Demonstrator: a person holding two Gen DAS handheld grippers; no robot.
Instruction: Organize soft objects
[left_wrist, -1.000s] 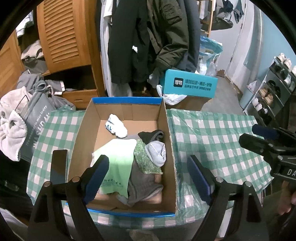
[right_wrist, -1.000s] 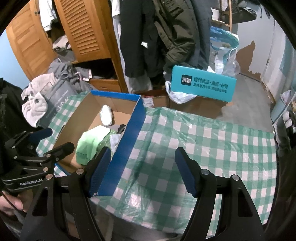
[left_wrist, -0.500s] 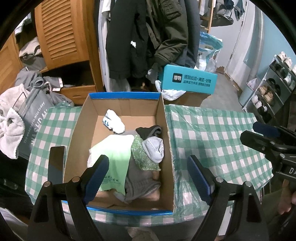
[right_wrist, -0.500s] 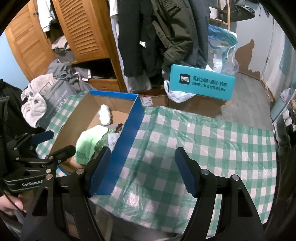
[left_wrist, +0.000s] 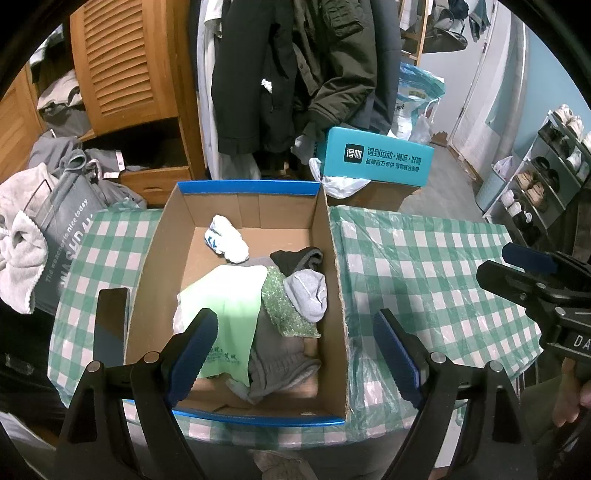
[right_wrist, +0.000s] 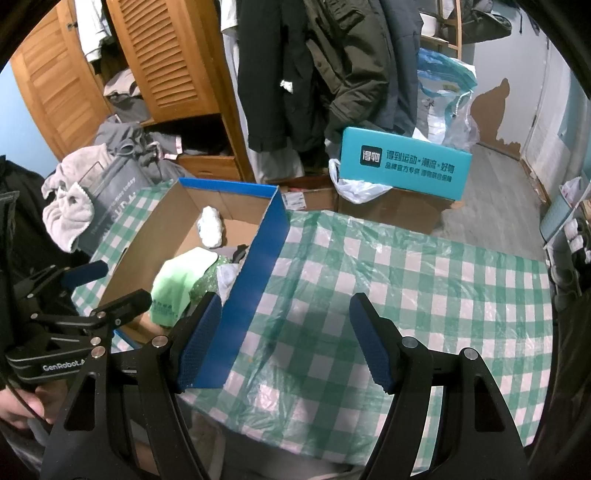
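Note:
A blue-edged cardboard box (left_wrist: 334, 266) (right_wrist: 264, 258) stands on the green checked tablecloth (left_wrist: 424, 273) (right_wrist: 406, 295). Inside lie a white sock ball (left_wrist: 227, 243) (right_wrist: 210, 227), a light green cloth (left_wrist: 229, 306) (right_wrist: 177, 280), a sparkly green cloth (left_wrist: 284, 314), a grey sock (left_wrist: 308, 293), a dark sock (left_wrist: 299, 258) and a grey garment (left_wrist: 277, 358). My left gripper (left_wrist: 291, 354) (right_wrist: 107, 284) is open and empty above the box's near end. My right gripper (right_wrist: 286, 343) (left_wrist: 517, 266) is open and empty over the cloth to the right of the box.
A dark phone (left_wrist: 110, 321) lies left of the box. A grey bag with a towel (left_wrist: 33, 247) sits at the table's left. A teal shoe box (left_wrist: 376, 160) (right_wrist: 404, 168), hanging coats (left_wrist: 295, 74) and a wooden wardrobe (left_wrist: 122, 66) stand behind. A shoe rack (left_wrist: 546, 173) is at the right.
Both grippers have drawn back and up a little from the table, so the box looks smaller. Both stayed open and empty. Nothing in the box moved.

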